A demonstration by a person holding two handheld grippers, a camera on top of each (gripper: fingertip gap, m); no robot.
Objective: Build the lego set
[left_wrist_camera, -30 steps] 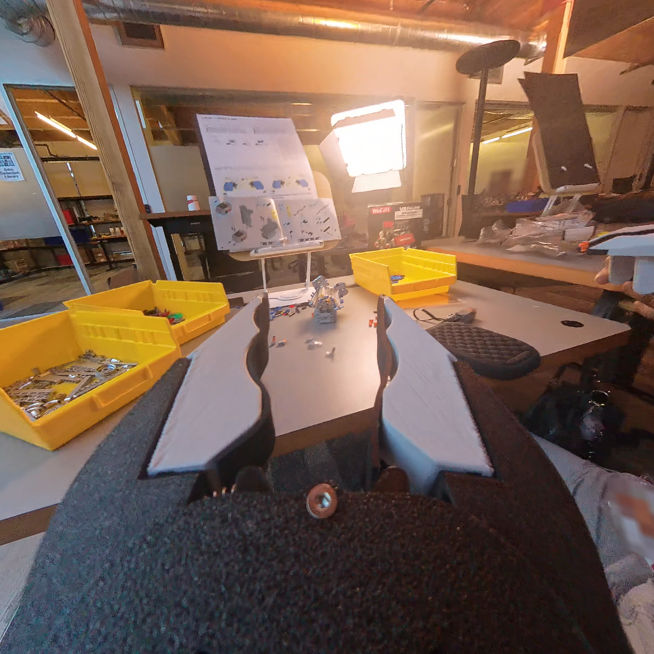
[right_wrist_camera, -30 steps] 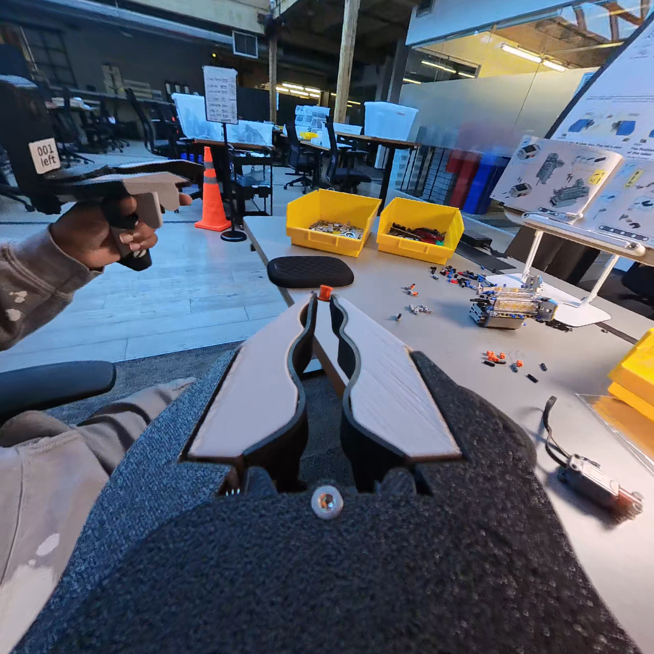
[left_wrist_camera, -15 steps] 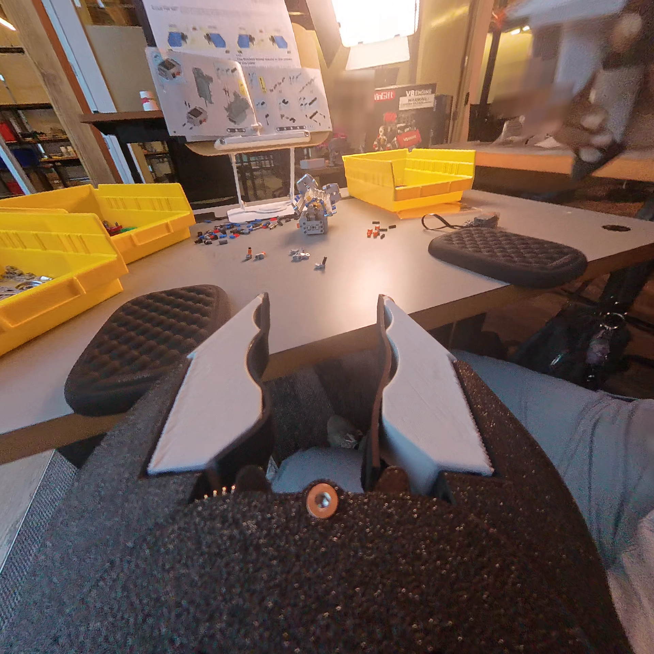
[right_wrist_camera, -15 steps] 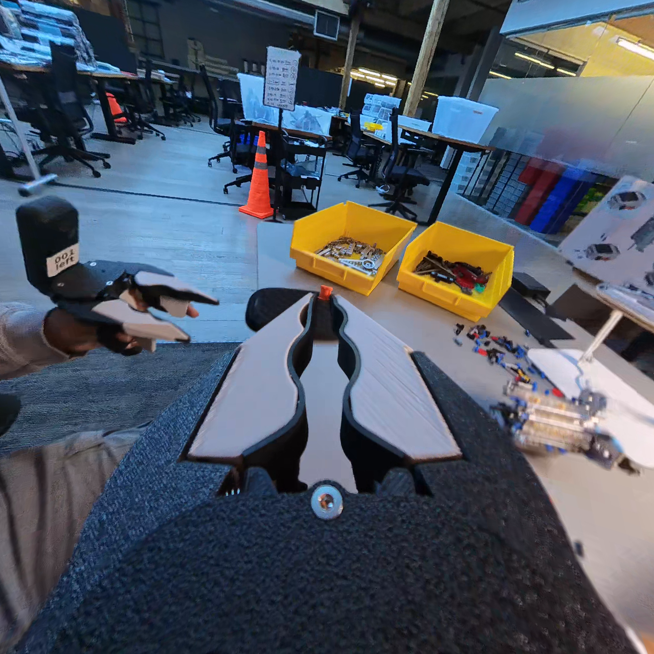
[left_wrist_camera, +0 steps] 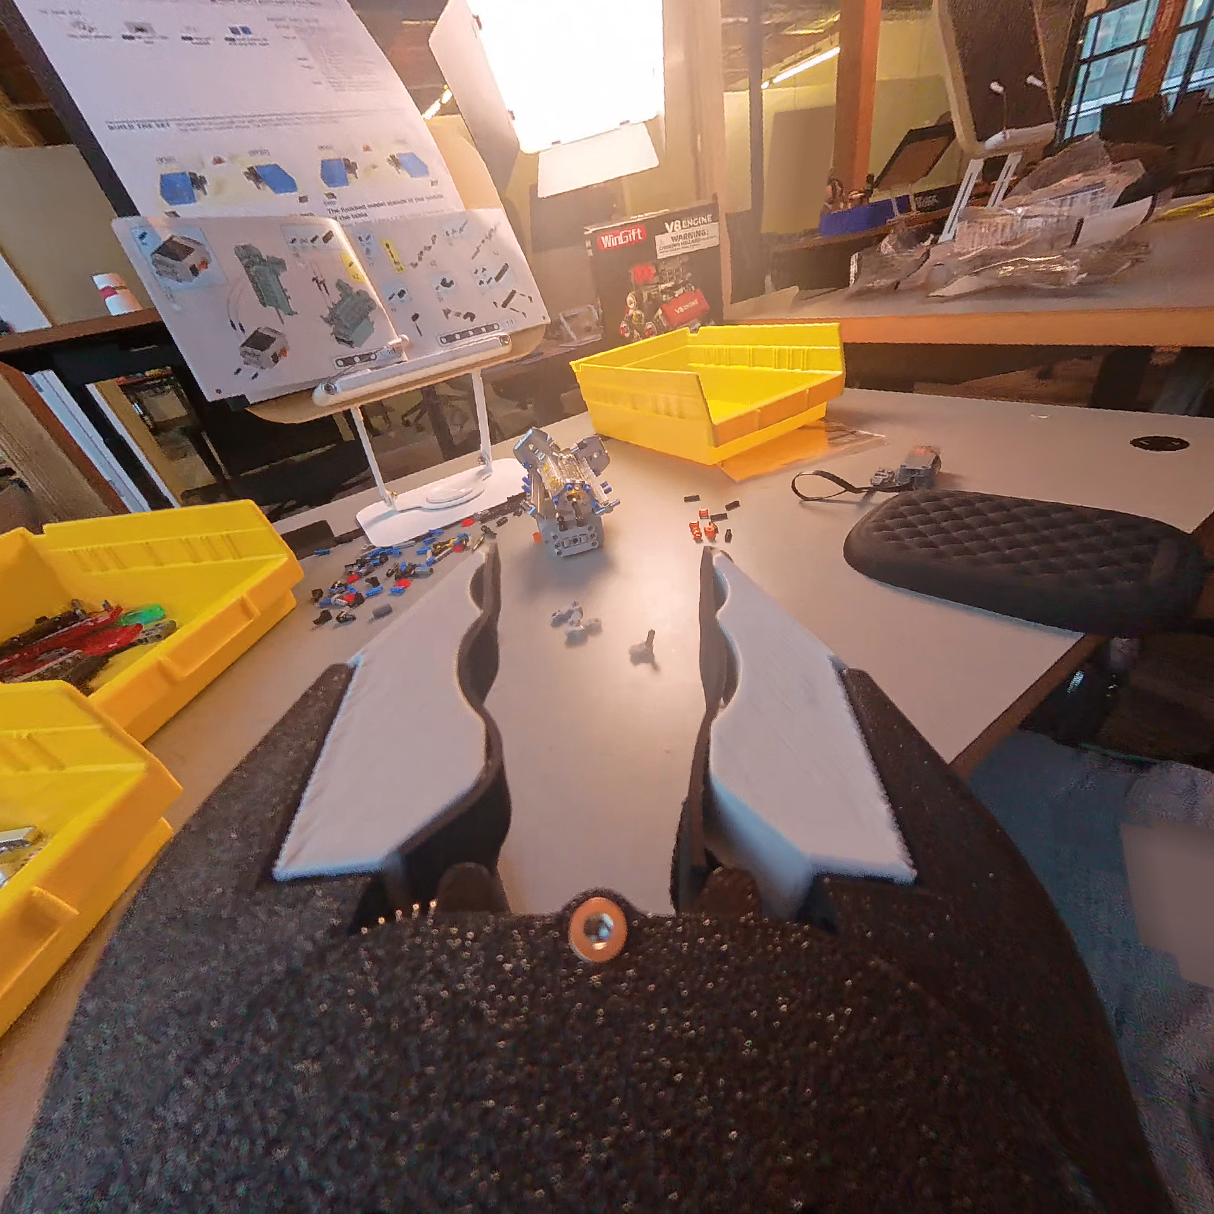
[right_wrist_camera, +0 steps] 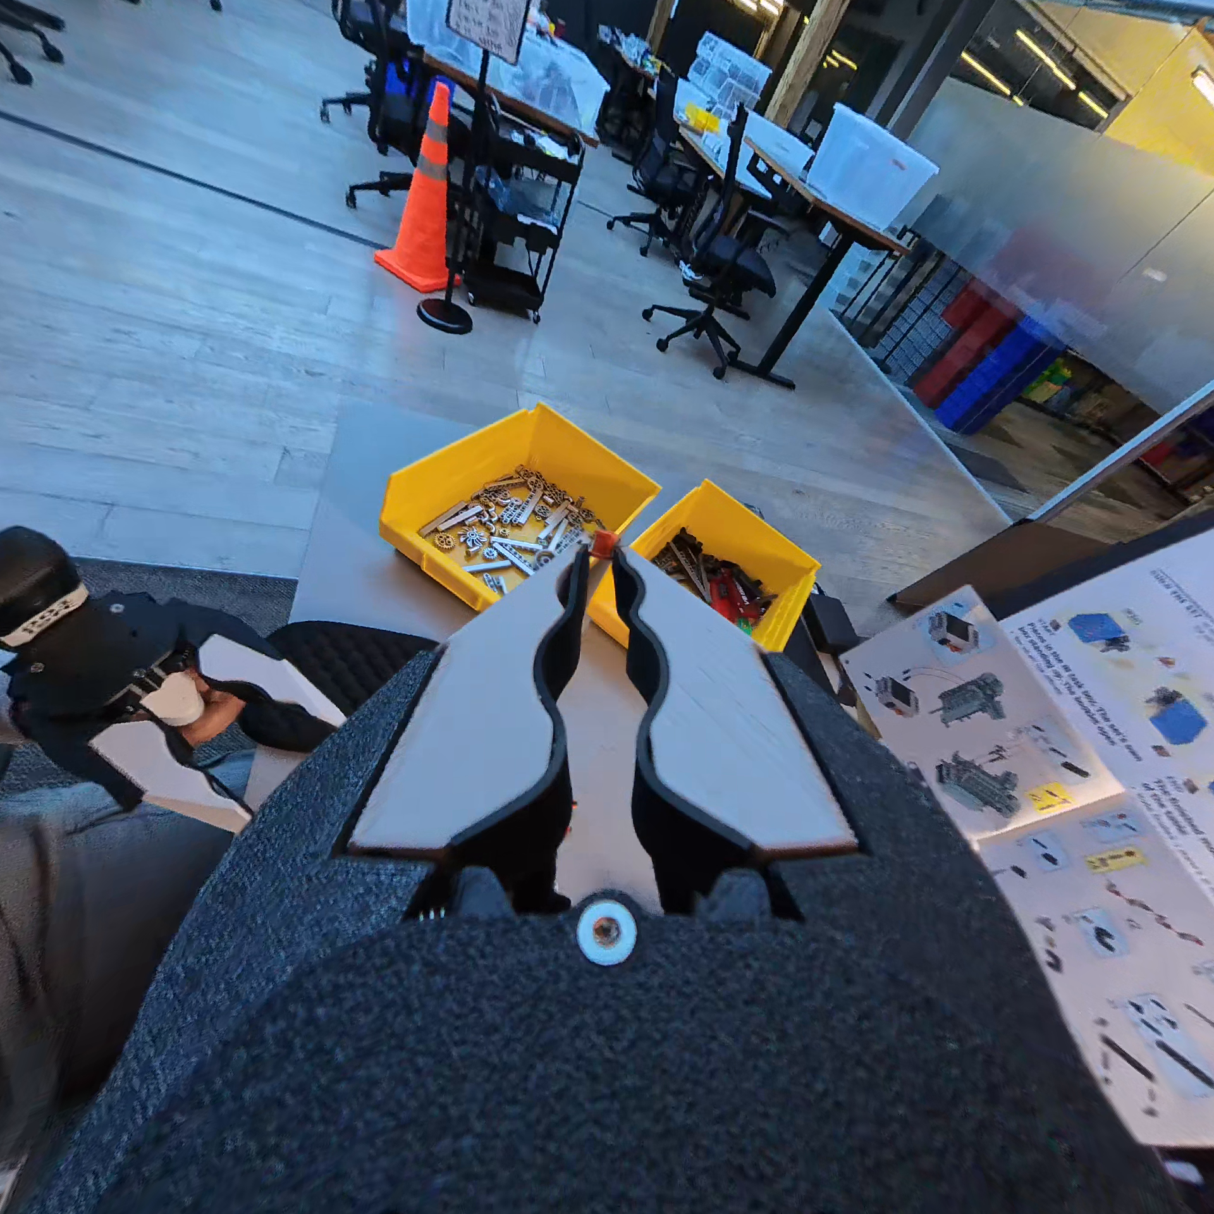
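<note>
Orange peg (right_wrist_camera: 605, 542) pinched in right hand-held gripper (right_wrist_camera: 596, 558); left hand-held gripper (left_wrist_camera: 596, 558) spread, empty, facing grey model (left_wrist_camera: 566, 494).

Writing not transcribed. Print is borne by: open instruction booklet (left_wrist_camera: 328, 295) on white stand (left_wrist_camera: 433, 489), big sheet (left_wrist_camera: 249, 98) behind it, black box (left_wrist_camera: 657, 276) behind yellow bin (left_wrist_camera: 709, 394), white label (right_wrist_camera: 43, 611) on left gripper (right_wrist_camera: 292, 768), pole sign (right_wrist_camera: 486, 20).

The right gripper (right_wrist_camera: 596, 557) is pinching a small orange peg (right_wrist_camera: 604, 542) at its fingertips. The left gripper (left_wrist_camera: 594, 558) is hovering wide apart, the grey brick engine model (left_wrist_camera: 566, 494) sitting near at its 12 o'clock.
</note>
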